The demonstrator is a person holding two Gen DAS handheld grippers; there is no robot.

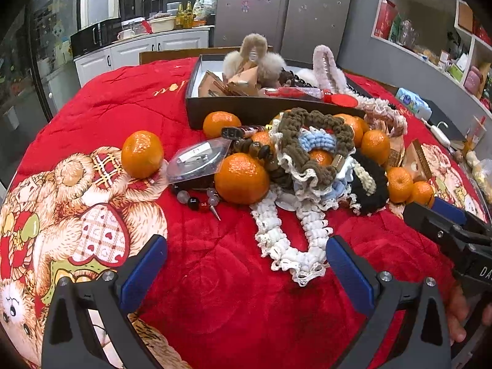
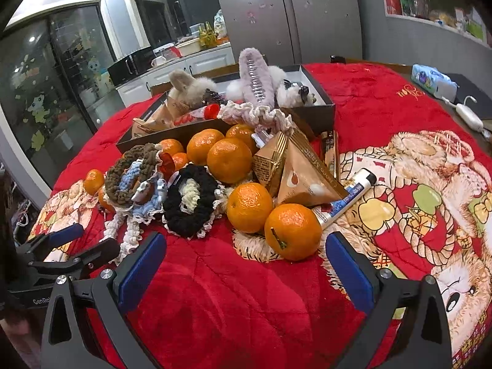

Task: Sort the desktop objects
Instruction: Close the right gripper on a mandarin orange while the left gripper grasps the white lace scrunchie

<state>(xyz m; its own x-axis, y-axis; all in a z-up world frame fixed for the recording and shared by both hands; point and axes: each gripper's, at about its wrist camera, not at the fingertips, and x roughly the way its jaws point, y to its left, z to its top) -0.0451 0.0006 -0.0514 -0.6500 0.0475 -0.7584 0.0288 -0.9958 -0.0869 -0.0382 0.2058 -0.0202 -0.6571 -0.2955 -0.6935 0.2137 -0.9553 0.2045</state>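
Both claws hung wide and empty over the red blanket (image 1: 215,292) on the bench: left claw (image 1: 246,264) just short of the white lace scrunchie (image 1: 289,246), right claw (image 2: 246,261) just beside the nearest tangerine (image 2: 292,230). The pile of tangerines, scrunchies and gold snack packets (image 2: 304,178) sat against the dark box (image 1: 261,109), fluffy hair clips (image 2: 255,77) inside it.
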